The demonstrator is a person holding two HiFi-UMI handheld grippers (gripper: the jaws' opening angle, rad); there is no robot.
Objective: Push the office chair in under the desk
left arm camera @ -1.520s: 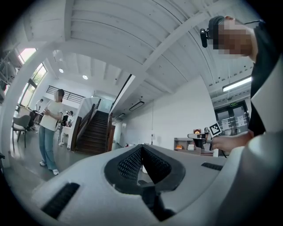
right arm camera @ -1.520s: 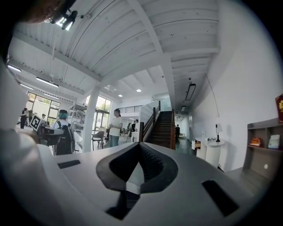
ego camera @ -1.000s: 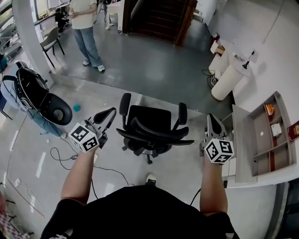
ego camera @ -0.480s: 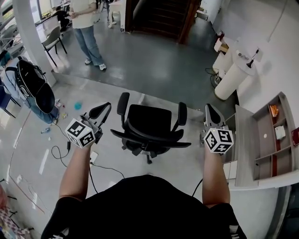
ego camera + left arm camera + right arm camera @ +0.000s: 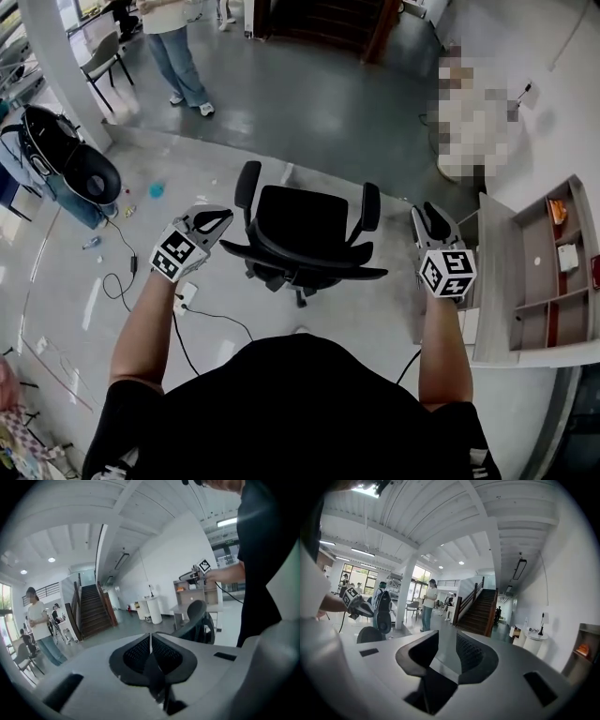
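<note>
Moved since a second ago: left gripper (image 5: 214,220), a little forward and closer to the office chair (image 5: 305,239); right gripper (image 5: 431,223), jaws then together, now opening. Chair much where it stood.

- Office chair: black, on the grey floor (image 5: 309,112) between the two grippers, backrest toward the person. It stands left of the worktop (image 5: 492,281), not under it.
- Left gripper: clenched, jaws together with nothing between them; just beside the left end of the backrest, contact not determinable.
- Right gripper: released, a gap between the parting jaws, nothing in it; between the chair's right armrest and the worktop edge.
- Worktop: grey, at the right, with a shelf unit (image 5: 553,272) on its far side.
- Bystander (image 5: 178,47): standing well beyond the chair.
- Backpack (image 5: 52,150): black, at the far left.
- Cable (image 5: 202,323): loose on the floor.
</note>
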